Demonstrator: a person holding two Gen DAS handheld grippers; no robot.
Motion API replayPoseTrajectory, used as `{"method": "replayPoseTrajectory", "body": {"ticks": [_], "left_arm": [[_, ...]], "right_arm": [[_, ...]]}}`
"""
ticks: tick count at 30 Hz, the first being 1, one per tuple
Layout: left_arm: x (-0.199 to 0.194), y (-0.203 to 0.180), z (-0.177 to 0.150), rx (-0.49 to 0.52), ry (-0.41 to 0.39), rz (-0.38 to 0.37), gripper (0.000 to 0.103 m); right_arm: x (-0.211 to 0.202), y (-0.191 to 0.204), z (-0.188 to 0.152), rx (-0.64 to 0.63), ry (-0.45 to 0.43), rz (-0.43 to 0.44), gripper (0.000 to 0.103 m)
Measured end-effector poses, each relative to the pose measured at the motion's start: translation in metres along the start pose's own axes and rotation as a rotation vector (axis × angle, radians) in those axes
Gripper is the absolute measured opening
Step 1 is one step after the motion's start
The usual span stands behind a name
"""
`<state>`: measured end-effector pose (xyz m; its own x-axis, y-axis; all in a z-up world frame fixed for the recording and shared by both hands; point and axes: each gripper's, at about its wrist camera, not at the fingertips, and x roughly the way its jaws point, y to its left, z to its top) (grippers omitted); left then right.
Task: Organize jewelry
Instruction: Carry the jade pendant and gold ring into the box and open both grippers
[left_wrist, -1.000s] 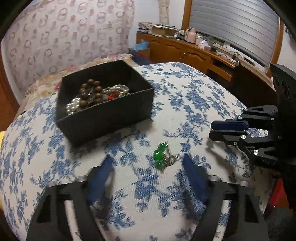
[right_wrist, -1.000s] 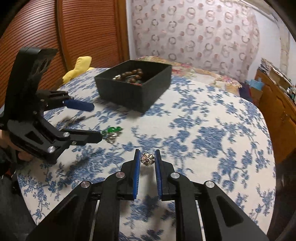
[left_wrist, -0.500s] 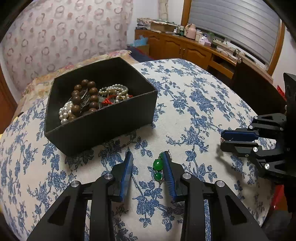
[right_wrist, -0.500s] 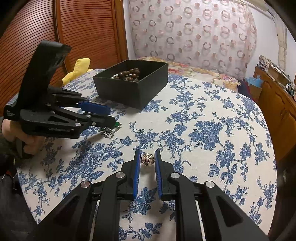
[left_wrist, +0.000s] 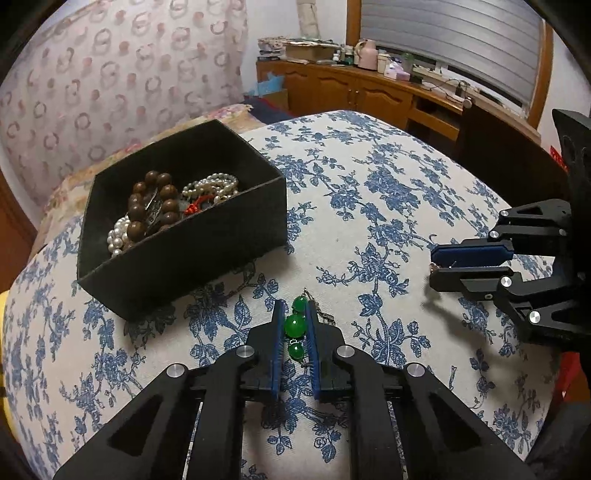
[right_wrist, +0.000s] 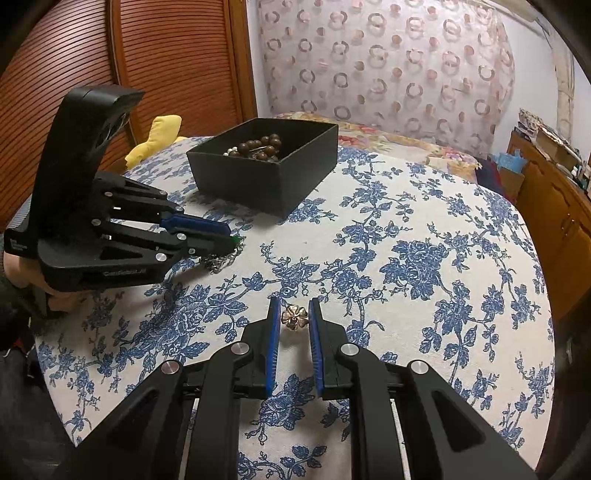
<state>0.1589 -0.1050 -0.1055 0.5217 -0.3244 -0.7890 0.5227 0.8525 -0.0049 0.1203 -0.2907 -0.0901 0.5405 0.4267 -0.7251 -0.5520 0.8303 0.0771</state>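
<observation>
My left gripper is shut on a green bead pendant with a silver chain that trails on the flowered tablecloth. My right gripper is shut on a small gold flower ring and holds it just above the cloth. An open black box holds brown wooden beads and pearl strands; it stands just beyond and left of the left gripper. In the right wrist view the box stands at the far left-centre, beyond the left gripper.
The round table has a blue-flowered cloth. A yellow soft object lies past the table's far left edge. Wooden cabinets with clutter stand beyond the table. The right gripper shows at the right in the left wrist view.
My left gripper has moved forward toward the box and closed from wide open onto the green pendant. The right gripper has kept hold of the gold ring, nearly still.
</observation>
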Motion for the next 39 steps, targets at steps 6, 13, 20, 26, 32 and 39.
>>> {"method": "replayPoseTrajectory", "body": {"ticks": [6,13,20,26,32,39], "left_arm": [[-0.019,0.008,0.004,-0.047,-0.054,-0.028,0.01],[-0.054,0.021,0.023,-0.083,-0.155,-0.025,0.01],[-0.085,0.04,0.048,-0.102,-0.252,0.006,0.01],[-0.101,0.059,0.067,-0.135,-0.304,0.024,0.01],[-0.096,0.077,0.077,-0.163,-0.302,0.043,0.01],[-0.075,0.091,0.077,-0.192,-0.261,0.049,0.01]], "right_arm": [[0.002,0.001,0.011,-0.009,-0.012,0.006,0.017],[0.0,0.009,0.041,-0.037,-0.07,0.014,0.017],[-0.006,0.015,0.075,-0.067,-0.13,0.022,0.017],[-0.002,0.017,0.099,-0.071,-0.152,0.048,0.017],[0.007,0.019,0.116,-0.091,-0.155,0.067,0.017],[0.033,0.012,0.131,-0.069,-0.126,0.094,0.017]]}}
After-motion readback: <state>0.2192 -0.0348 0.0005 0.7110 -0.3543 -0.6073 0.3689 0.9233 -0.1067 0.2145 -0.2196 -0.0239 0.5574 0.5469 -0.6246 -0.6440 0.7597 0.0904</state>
